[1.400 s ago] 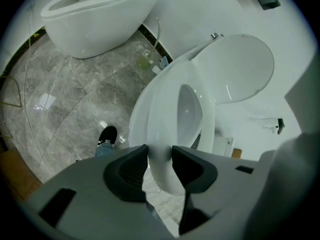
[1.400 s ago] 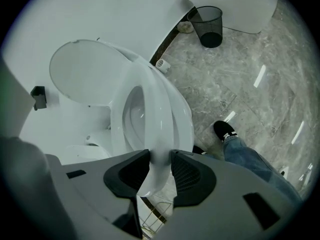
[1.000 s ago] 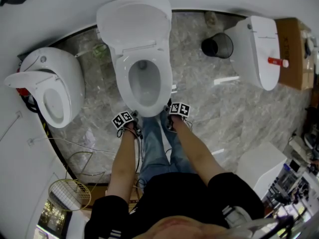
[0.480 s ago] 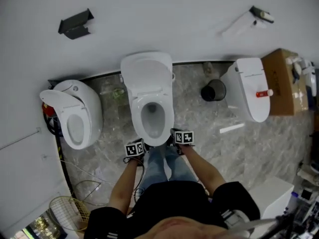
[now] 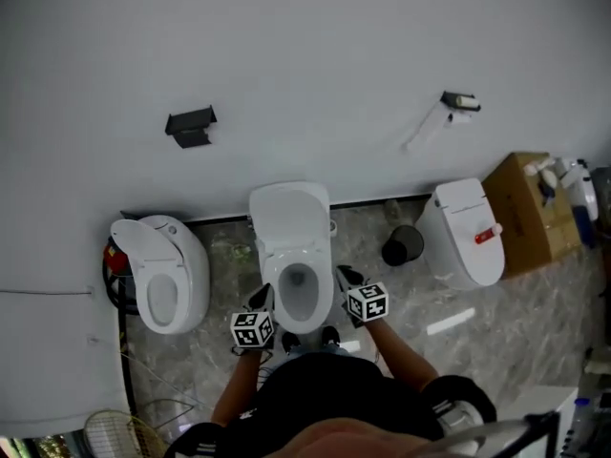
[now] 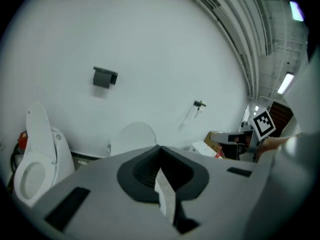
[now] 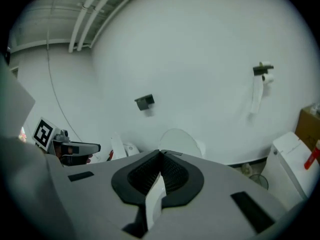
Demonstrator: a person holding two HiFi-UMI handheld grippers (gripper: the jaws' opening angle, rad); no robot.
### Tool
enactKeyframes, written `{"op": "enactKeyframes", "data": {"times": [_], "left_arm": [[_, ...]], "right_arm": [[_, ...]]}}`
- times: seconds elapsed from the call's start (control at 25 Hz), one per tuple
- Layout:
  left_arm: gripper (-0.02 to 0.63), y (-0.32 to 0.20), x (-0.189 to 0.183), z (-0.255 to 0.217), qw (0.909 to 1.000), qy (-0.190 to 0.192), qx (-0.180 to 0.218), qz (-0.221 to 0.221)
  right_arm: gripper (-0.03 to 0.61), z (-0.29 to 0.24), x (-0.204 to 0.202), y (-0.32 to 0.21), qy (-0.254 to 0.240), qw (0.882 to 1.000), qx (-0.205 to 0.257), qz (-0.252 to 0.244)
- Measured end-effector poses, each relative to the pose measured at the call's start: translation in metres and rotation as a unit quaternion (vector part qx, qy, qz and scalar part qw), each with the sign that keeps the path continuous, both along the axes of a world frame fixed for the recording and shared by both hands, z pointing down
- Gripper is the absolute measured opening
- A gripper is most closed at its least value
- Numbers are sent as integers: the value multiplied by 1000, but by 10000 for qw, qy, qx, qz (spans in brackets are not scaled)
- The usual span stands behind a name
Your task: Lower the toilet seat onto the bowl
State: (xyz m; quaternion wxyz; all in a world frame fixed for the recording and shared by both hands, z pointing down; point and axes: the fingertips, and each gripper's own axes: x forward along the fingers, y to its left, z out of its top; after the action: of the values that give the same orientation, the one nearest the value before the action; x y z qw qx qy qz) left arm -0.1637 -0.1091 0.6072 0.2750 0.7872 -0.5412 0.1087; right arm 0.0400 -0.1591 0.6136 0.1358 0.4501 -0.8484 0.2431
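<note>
The middle toilet (image 5: 297, 299) stands against the white wall with its lid (image 5: 290, 216) raised; I cannot tell the seat apart from the lid. My left gripper (image 5: 261, 301) hangs in the air by the bowl's front left. My right gripper (image 5: 345, 277) is at the bowl's right side. Both are shut with nothing between the jaws. In the left gripper view the shut left gripper (image 6: 160, 148) points toward the raised lid (image 6: 132, 137). The right gripper view shows the shut right gripper (image 7: 160, 153) below the same lid (image 7: 181, 140). Neither gripper touches the toilet.
A second toilet (image 5: 162, 277) with its lid up stands at the left, a closed one (image 5: 464, 233) at the right. A black bin (image 5: 400, 246) sits between the middle and right toilets. A cardboard box (image 5: 528, 214) is at the far right, a wire basket (image 5: 116, 436) at the bottom left.
The head view has risen and now shows more wall. Both grippers have come up from low in front of the bowl to either side of it. The toilet lid has not moved.
</note>
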Motion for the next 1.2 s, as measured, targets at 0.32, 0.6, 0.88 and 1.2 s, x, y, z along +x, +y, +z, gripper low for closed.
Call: {"op": "enactKeyframes", "data": {"times": [0.32, 0.6, 0.88, 1.2], "left_arm": [[8, 6, -23, -162, 9815, -163, 1629, -995], [8, 16, -32, -219, 9625, -560, 2424, -1083], [8, 7, -24, -219, 9615, -621, 2455, -1068], [8, 3, -29, -226, 9596, -724, 2531, -995]], "right_arm": [[18, -174, 19, 6, -439, 9841, 1585, 674], [18, -261, 29, 27, -212, 9455, 3091, 1002], [17, -255, 30, 24, -95, 9447, 3064, 1167], [17, -258, 33, 21, -189, 9404, 3124, 1332]]}}
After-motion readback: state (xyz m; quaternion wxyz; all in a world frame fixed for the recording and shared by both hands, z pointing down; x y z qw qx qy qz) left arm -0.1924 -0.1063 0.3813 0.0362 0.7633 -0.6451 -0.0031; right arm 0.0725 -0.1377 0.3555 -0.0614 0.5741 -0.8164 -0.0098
